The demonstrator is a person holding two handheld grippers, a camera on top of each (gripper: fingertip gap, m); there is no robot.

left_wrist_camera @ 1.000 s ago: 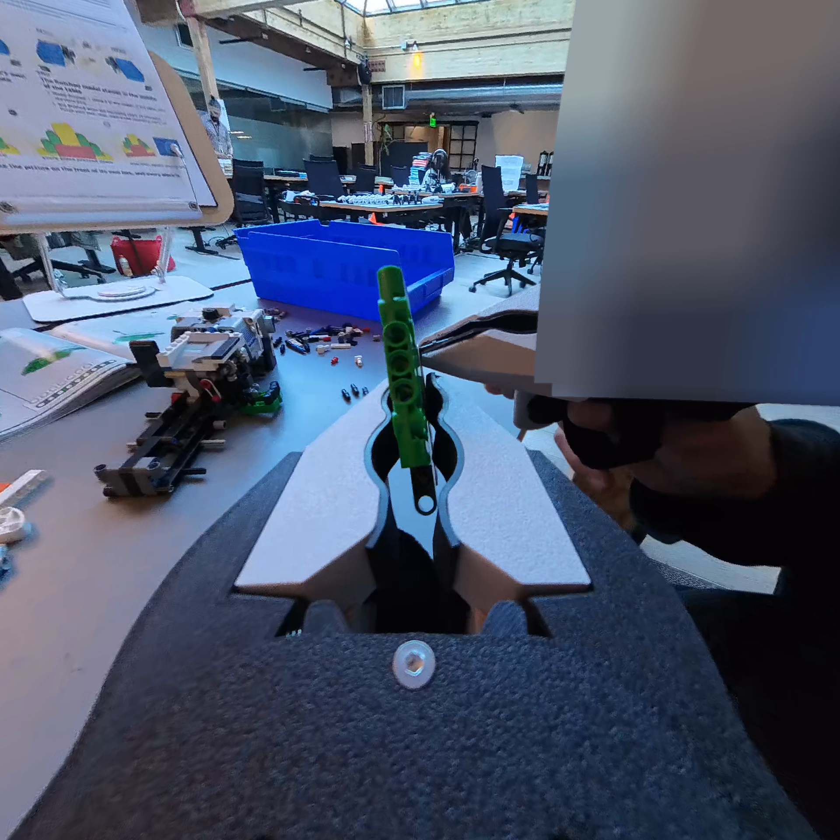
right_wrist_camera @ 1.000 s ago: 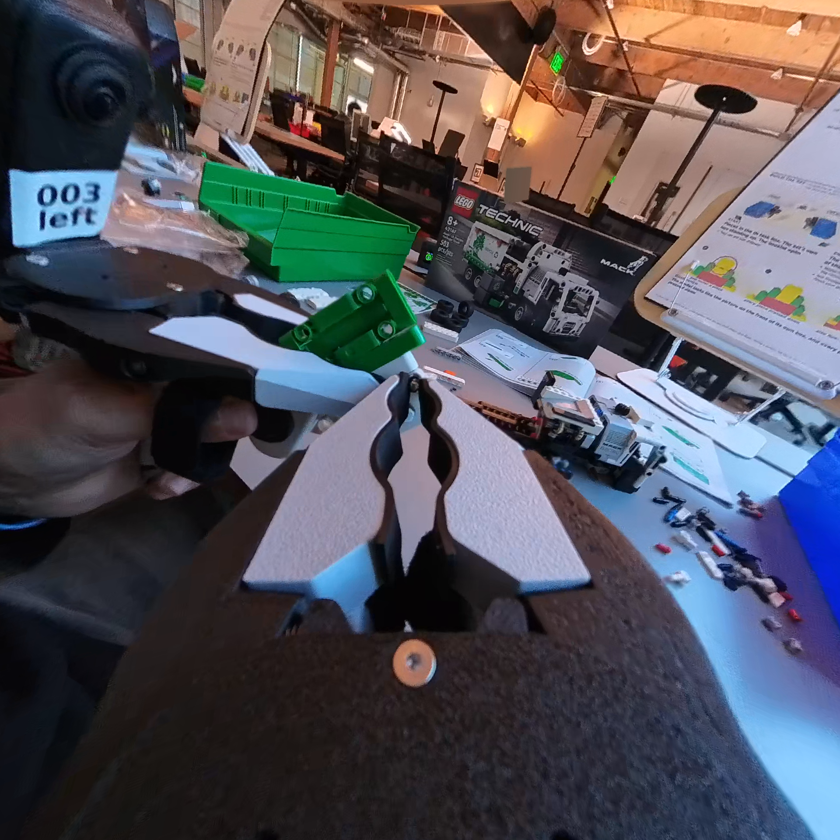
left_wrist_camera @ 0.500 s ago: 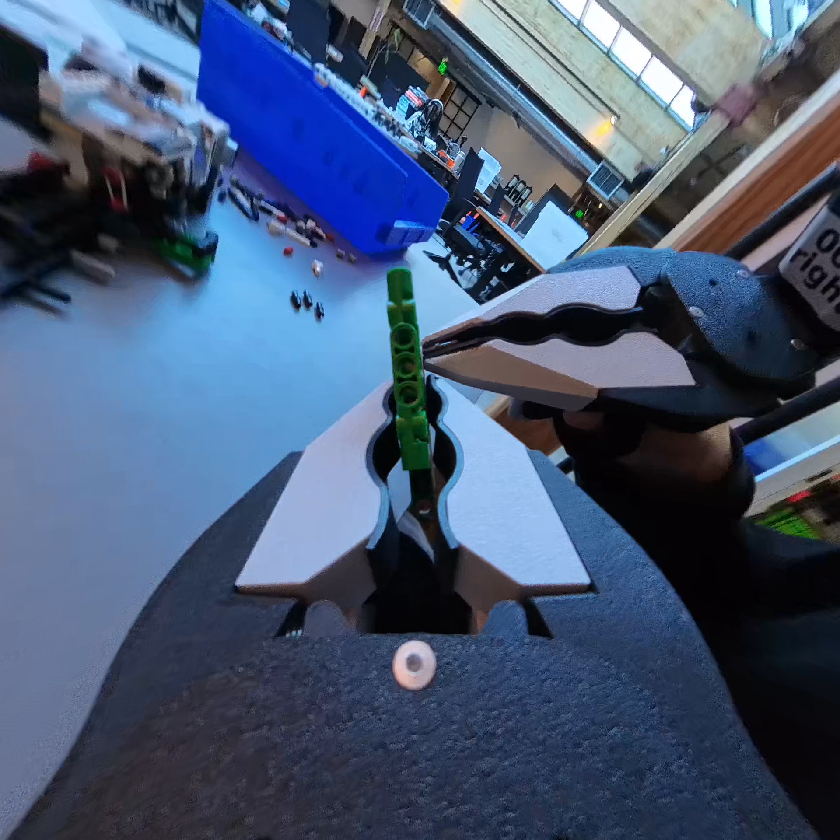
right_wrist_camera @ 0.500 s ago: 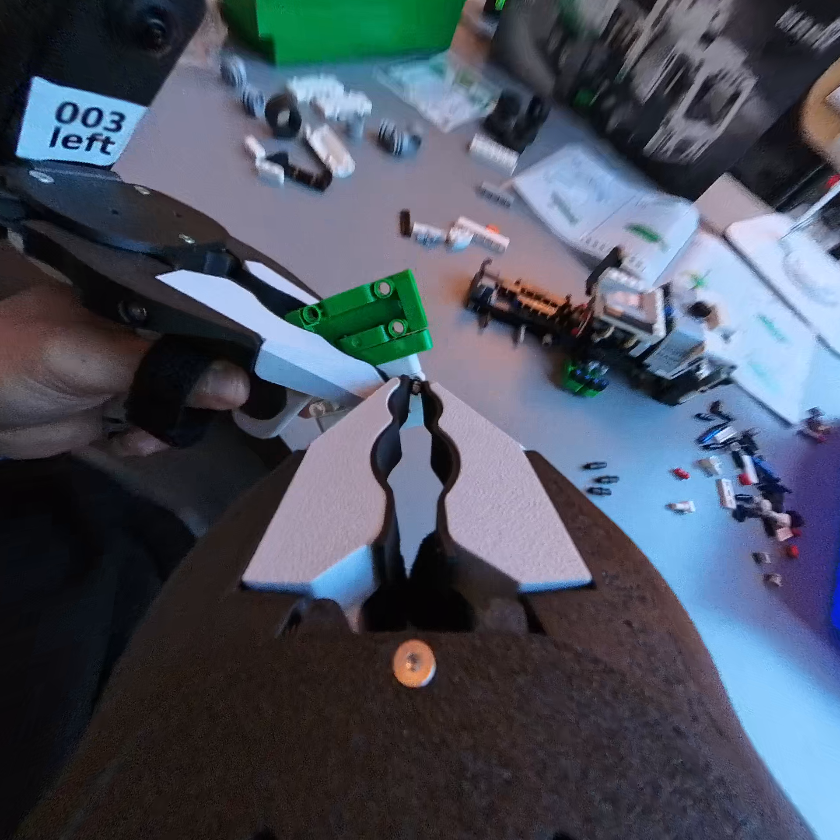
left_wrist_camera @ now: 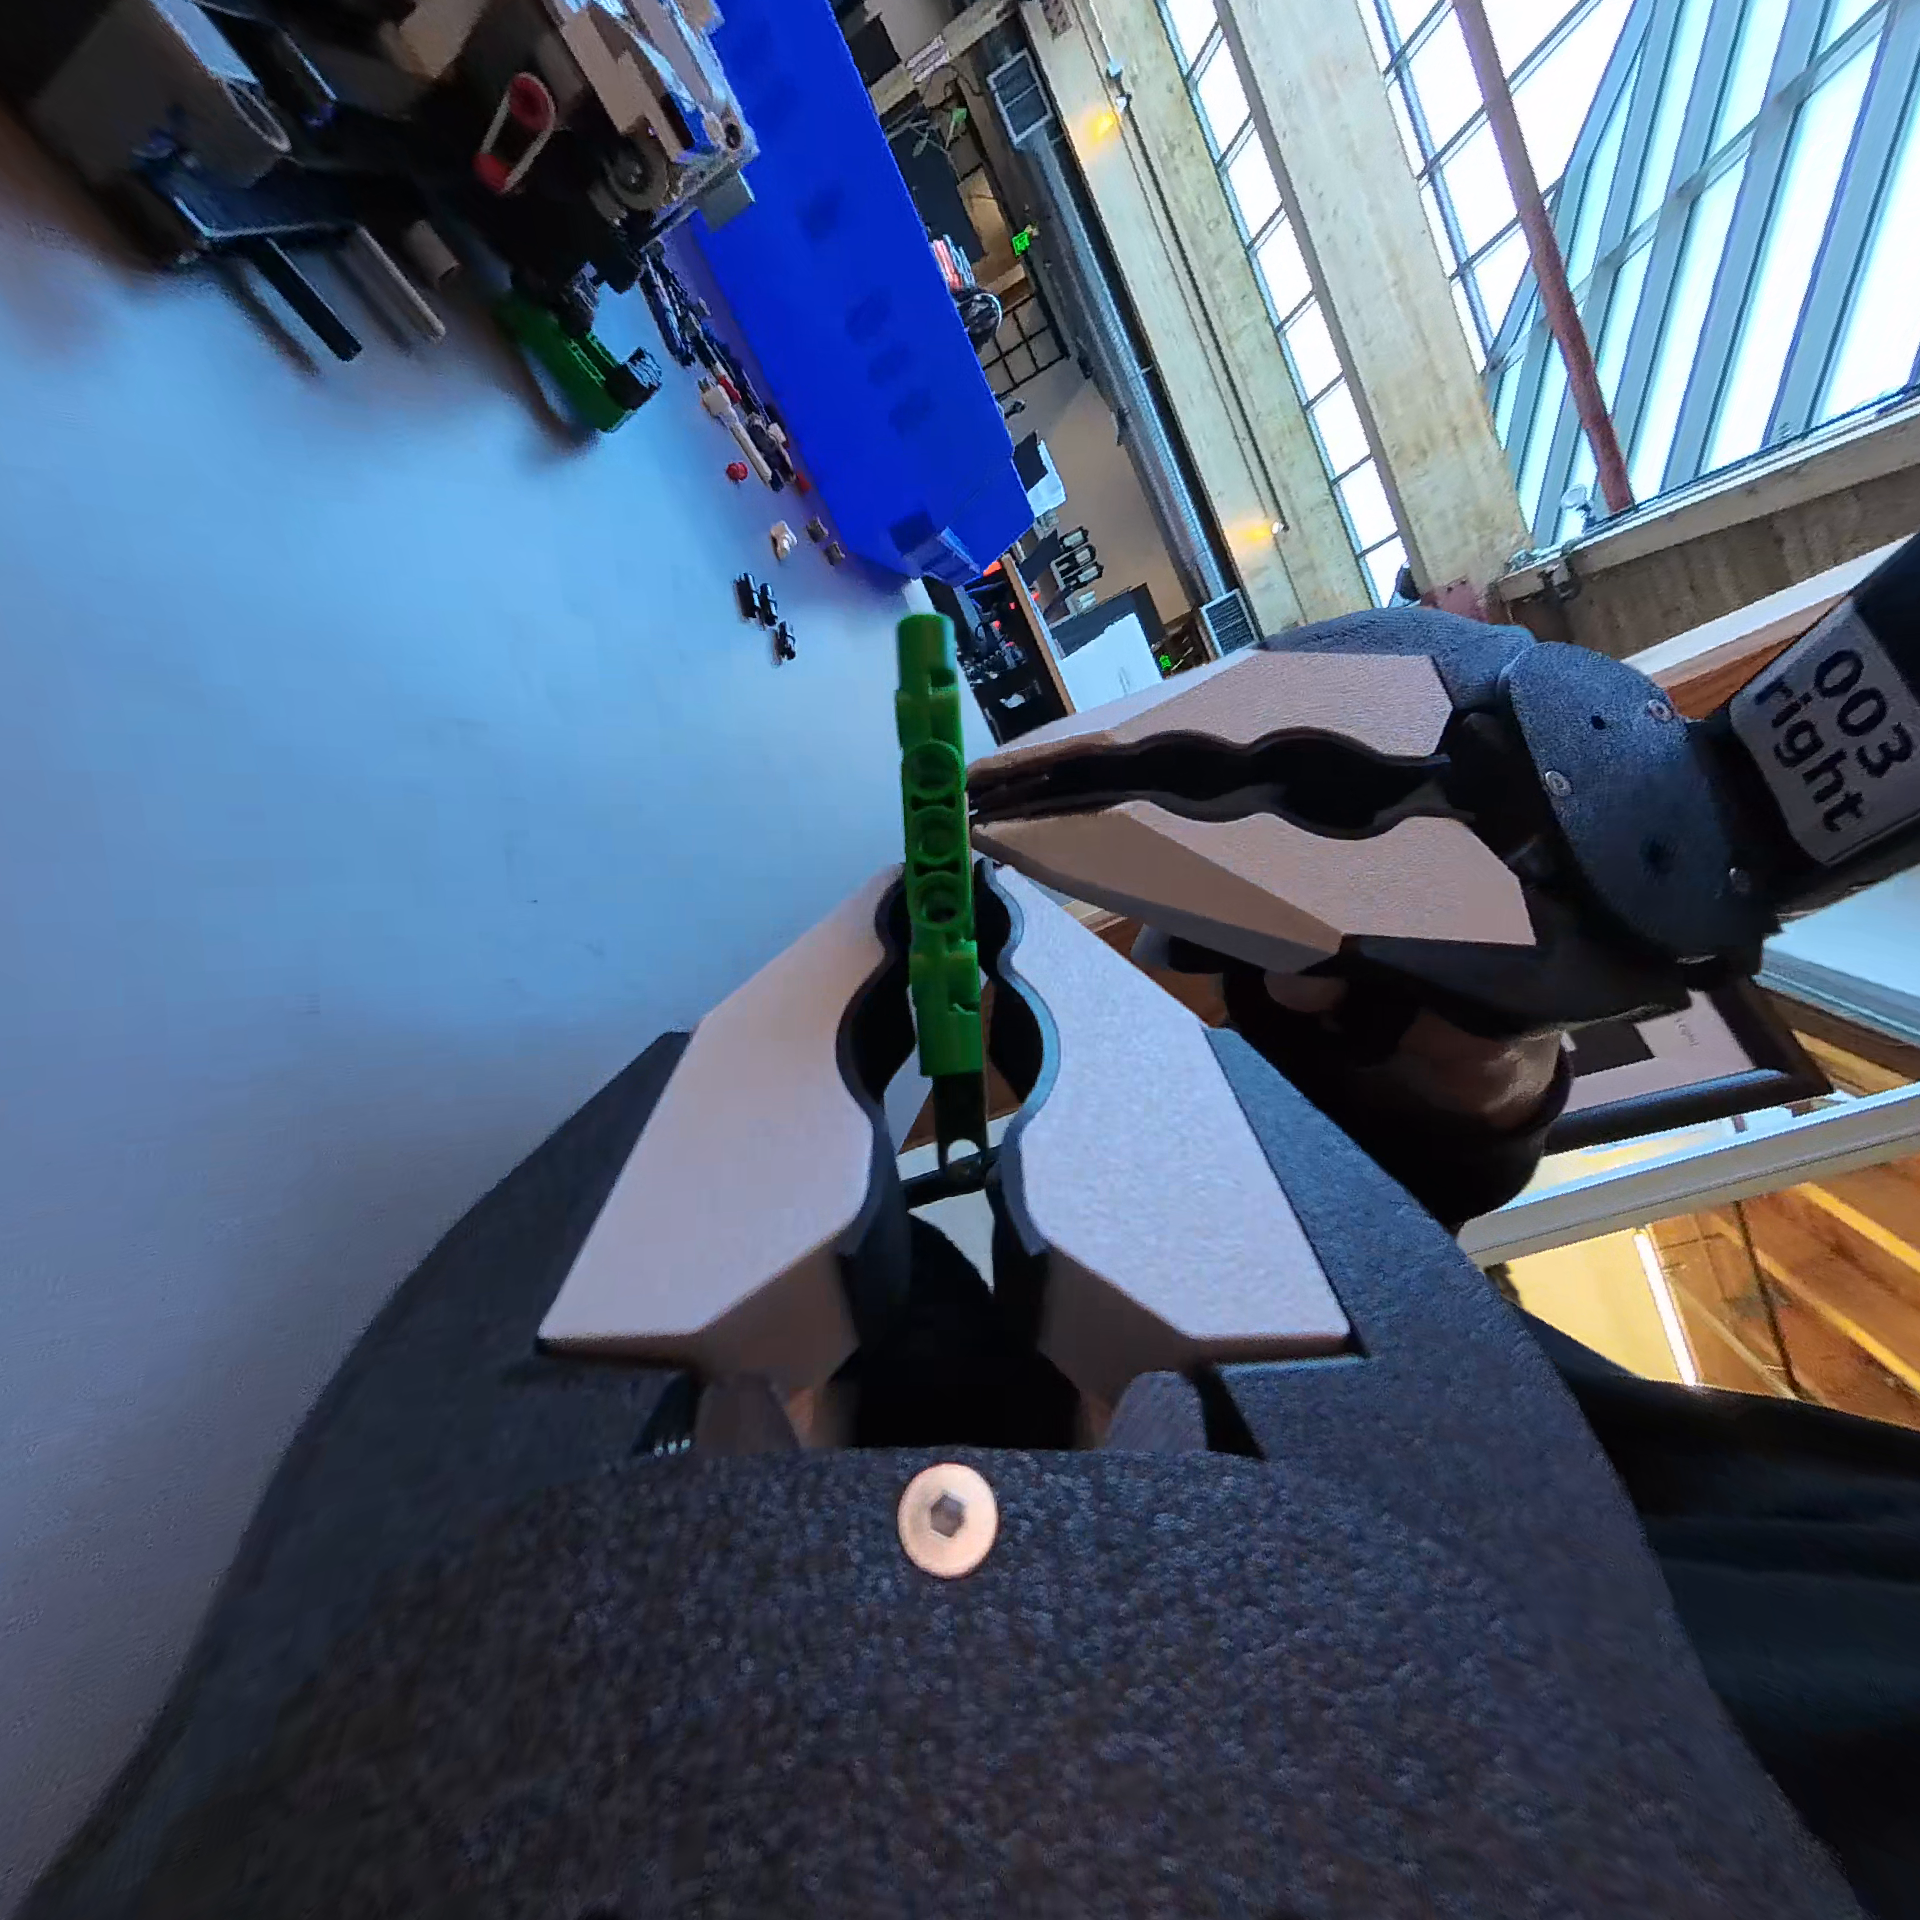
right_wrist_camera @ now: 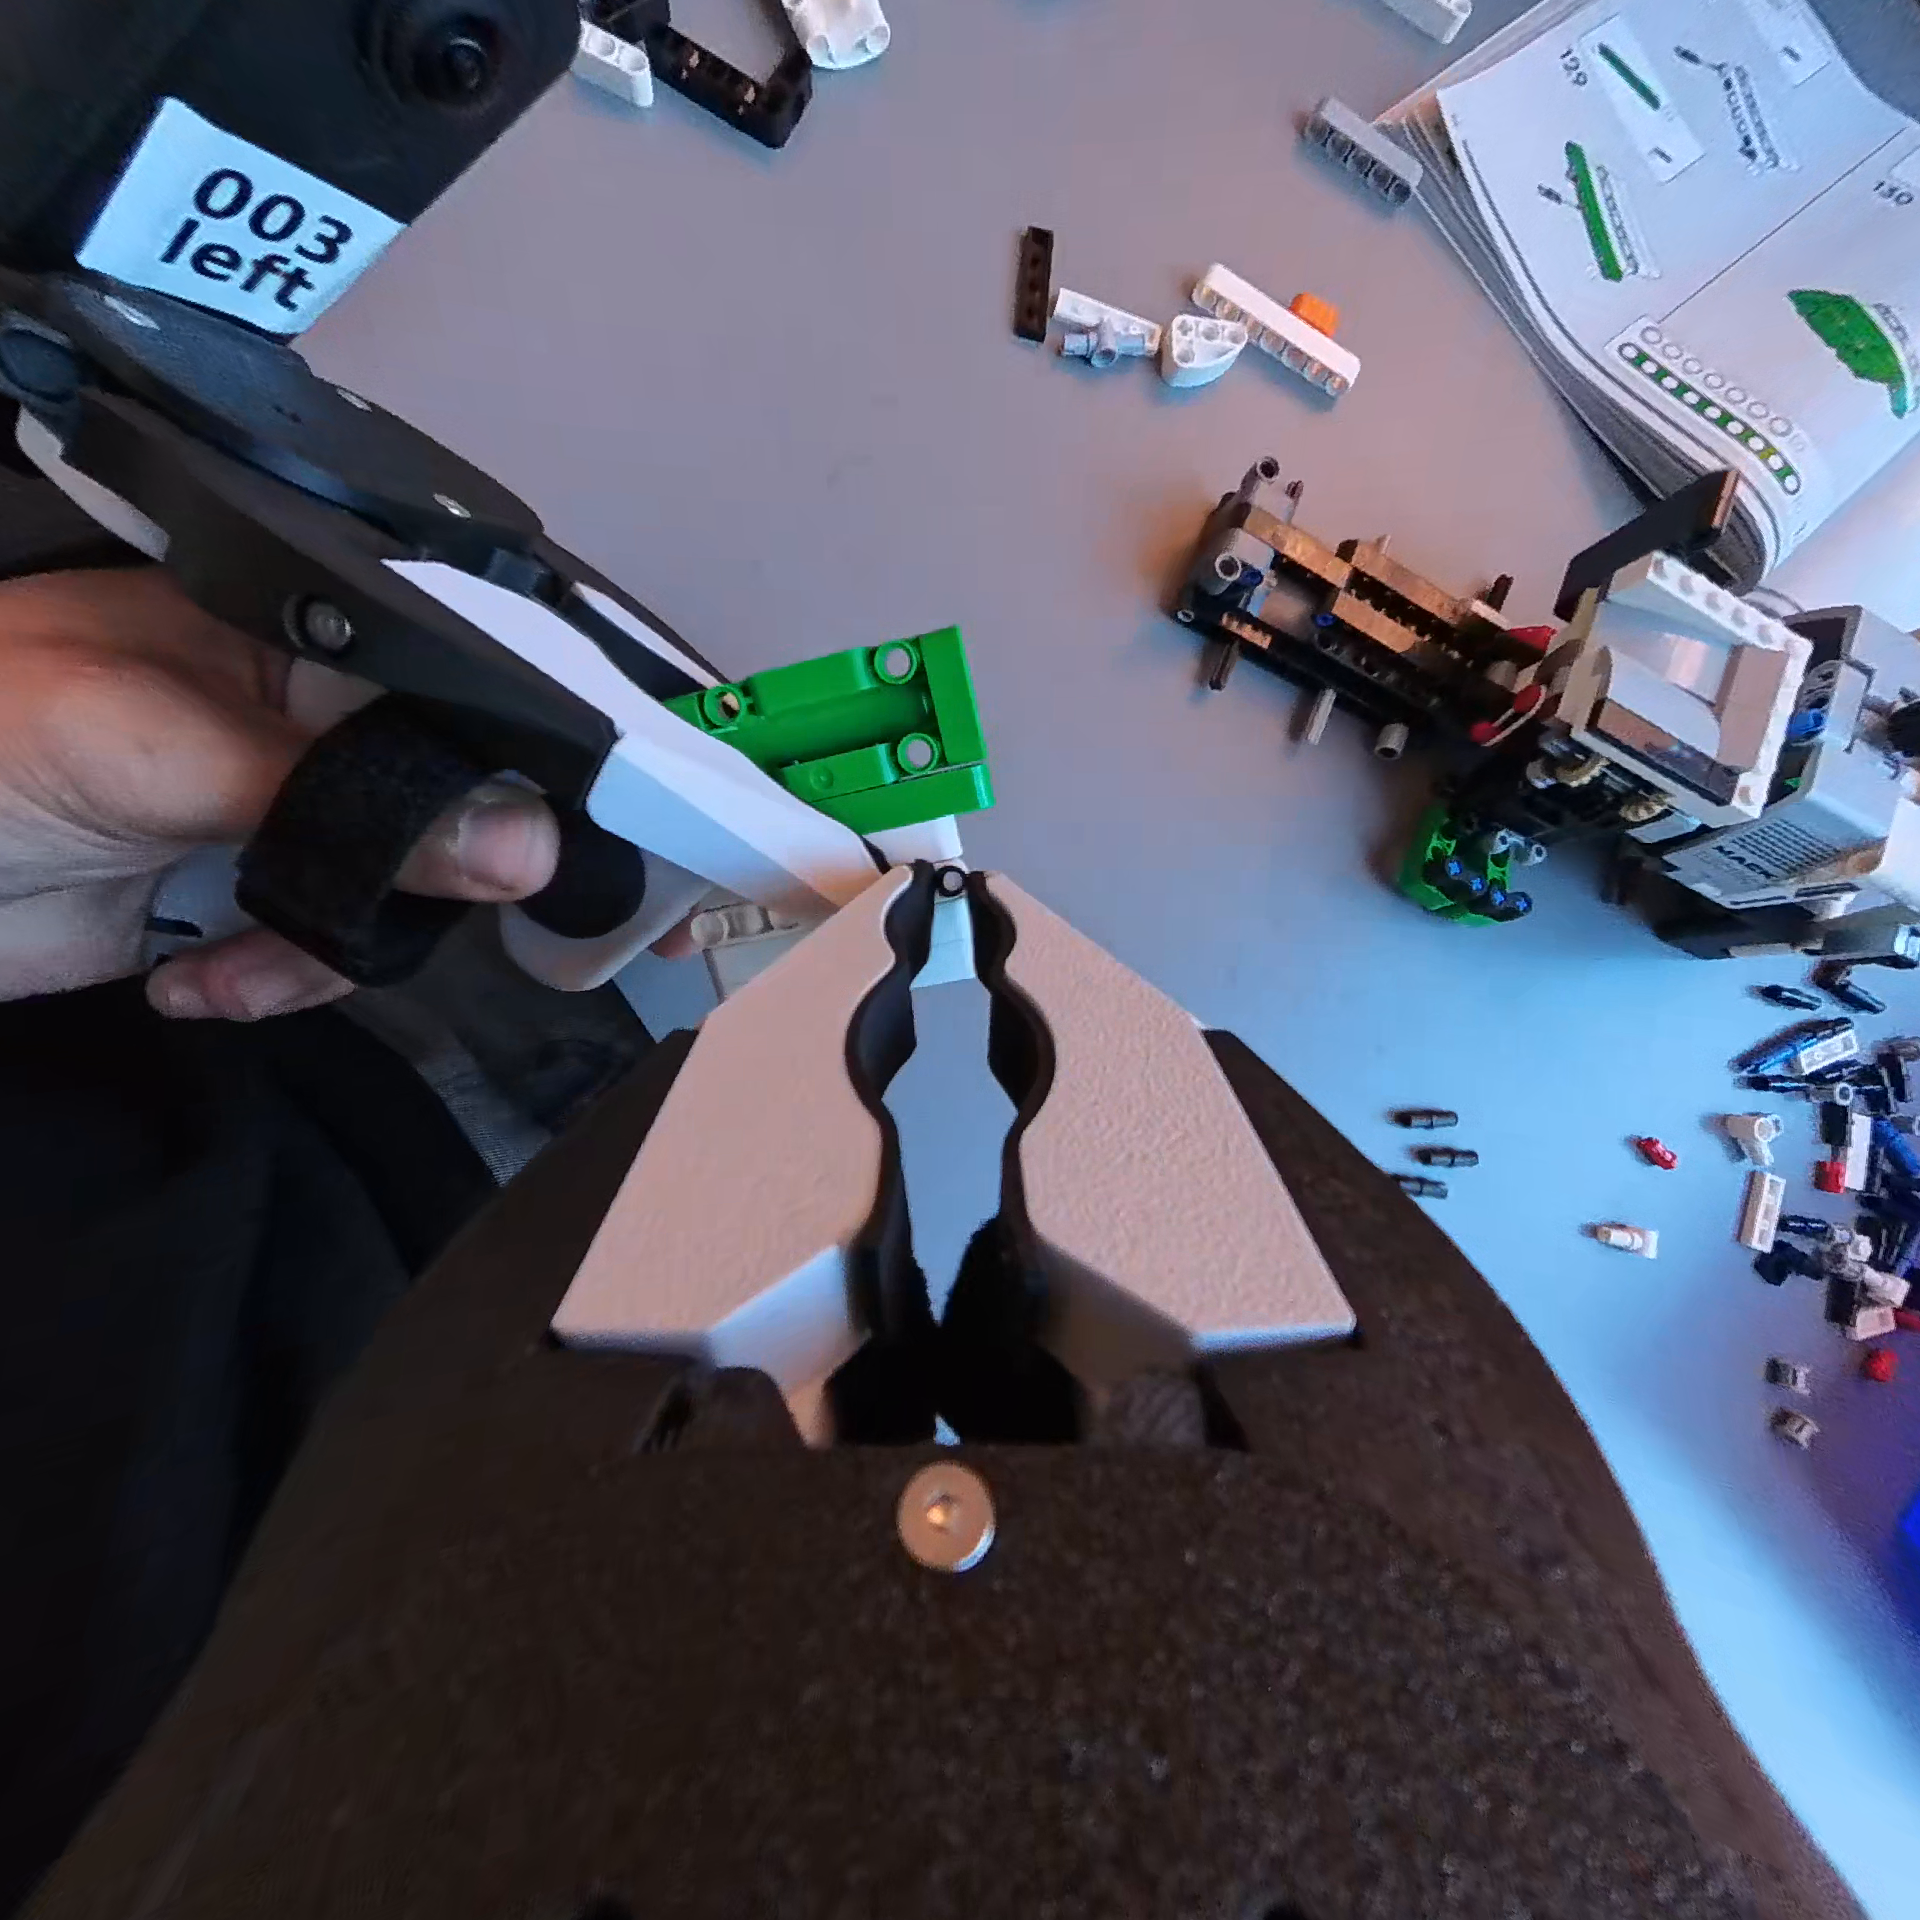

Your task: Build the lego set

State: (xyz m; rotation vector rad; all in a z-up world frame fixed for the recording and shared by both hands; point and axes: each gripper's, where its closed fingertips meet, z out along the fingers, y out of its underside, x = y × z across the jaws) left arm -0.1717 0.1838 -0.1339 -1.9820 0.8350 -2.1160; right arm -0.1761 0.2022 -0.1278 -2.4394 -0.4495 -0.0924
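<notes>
My left tongs (left_wrist_camera: 940,894) are clamped on a green lego panel (left_wrist_camera: 938,862), which I see edge-on, standing up out of the tips with a thin black piece hanging from its lower end between the fingers. In the right wrist view the same panel (right_wrist_camera: 862,732) shows its broad ribbed face with round holes at the corners. My right tongs (right_wrist_camera: 948,883) are pinched narrow on a small black pin (right_wrist_camera: 950,883) at the very tips, pressed against the panel's edge; in the left wrist view they (left_wrist_camera: 977,805) come in from the right side and touch the panel. Each pair of tongs wears a white sticker with printed characters, which I leave unread.

Beyond my right tongs, to the right, stands one half-built truck model (right_wrist_camera: 1621,717) in white, grey and black, lettering on its side too small to make out. Past it lies one open instruction booklet (right_wrist_camera: 1704,239) with printed diagrams. Straight ahead lie a few loose white beams (right_wrist_camera: 1273,327) and one short black beam (right_wrist_camera: 1034,283). Three black pins (right_wrist_camera: 1439,1153) lie in a column just right of my right tongs, with a scattered heap of small parts (right_wrist_camera: 1839,1174) farther right.

One blue bin (left_wrist_camera: 862,312) sits ahead of my left tongs. The table (right_wrist_camera: 790,395) is plain pale grey. The room has tall windows (left_wrist_camera: 1704,218) and timber beams
</notes>
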